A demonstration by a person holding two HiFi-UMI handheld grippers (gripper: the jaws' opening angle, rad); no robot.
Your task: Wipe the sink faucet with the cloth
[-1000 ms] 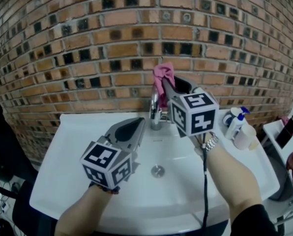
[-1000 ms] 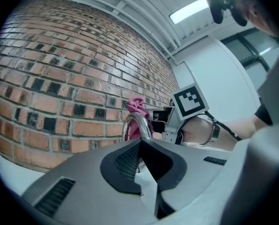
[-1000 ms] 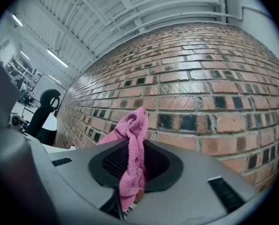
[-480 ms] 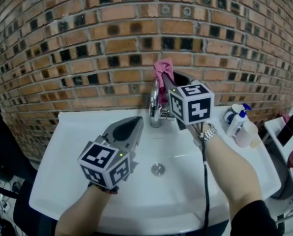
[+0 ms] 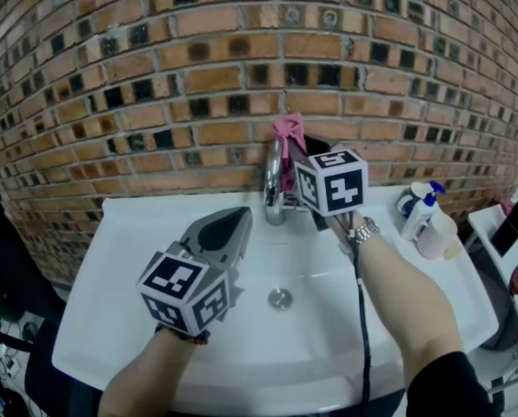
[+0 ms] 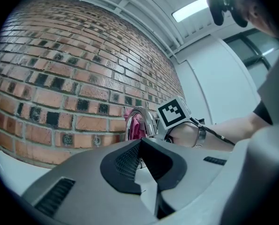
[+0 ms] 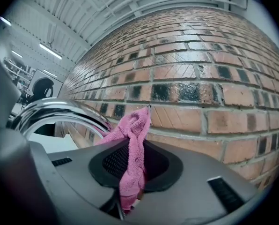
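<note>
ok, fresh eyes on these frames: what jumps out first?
The pink cloth pinched in the right gripper, up beside the top of the chrome faucet at the back edge of the white sink. Behind it, the brick wall fills the view. The left gripper hangs shut and empty over the bowl.

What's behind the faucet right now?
The pink cloth, pinched in the right gripper, hangs just behind the faucet, with brick wall beyond. Whether cloth touches metal is hidden by the faucet.

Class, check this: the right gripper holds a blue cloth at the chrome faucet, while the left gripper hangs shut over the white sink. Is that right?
No: the cloth in the right gripper is pink, not blue; the right gripper view shows it. The rest stands.
</note>
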